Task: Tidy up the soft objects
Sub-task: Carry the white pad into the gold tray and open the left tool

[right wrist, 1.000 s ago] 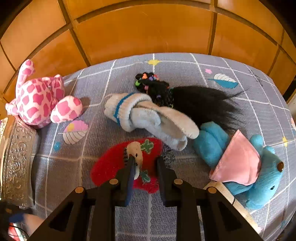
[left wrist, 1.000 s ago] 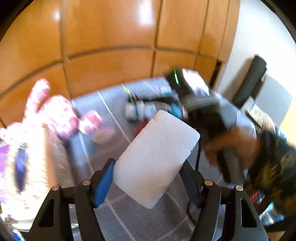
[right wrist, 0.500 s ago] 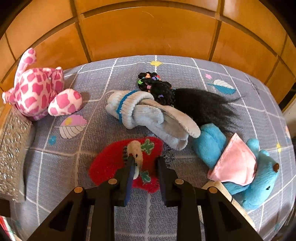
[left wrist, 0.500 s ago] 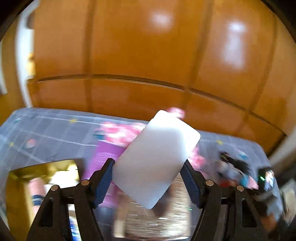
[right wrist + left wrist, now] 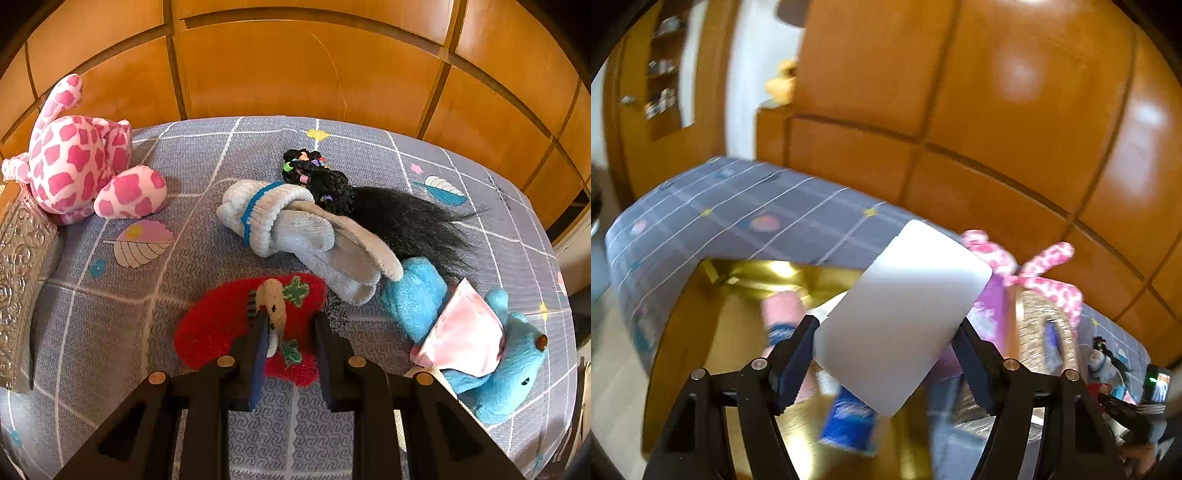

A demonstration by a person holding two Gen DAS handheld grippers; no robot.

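Note:
My left gripper (image 5: 882,354) is shut on a white sponge block (image 5: 901,317) and holds it tilted above a gold box (image 5: 713,317) that has a pink sock and a blue item inside. My right gripper (image 5: 290,328) is open, its jaws on either side of a red Christmas sock (image 5: 243,325) lying on the grey bedspread (image 5: 184,155). A grey rolled sock (image 5: 295,229), a black wig (image 5: 388,210), a blue teddy (image 5: 480,339) and a pink spotted plush (image 5: 77,158) lie around it. The pink plush also shows in the left wrist view (image 5: 1034,269).
A silver embossed box (image 5: 18,266) stands at the left edge of the bed, also in the left wrist view (image 5: 1041,332). Wooden panelling (image 5: 295,66) runs behind the bed. A purple item (image 5: 986,314) sits next to the gold box.
My left gripper has swung left with the sponge, from over the bed to above the gold box. My right gripper has stayed over the red sock, slightly closer.

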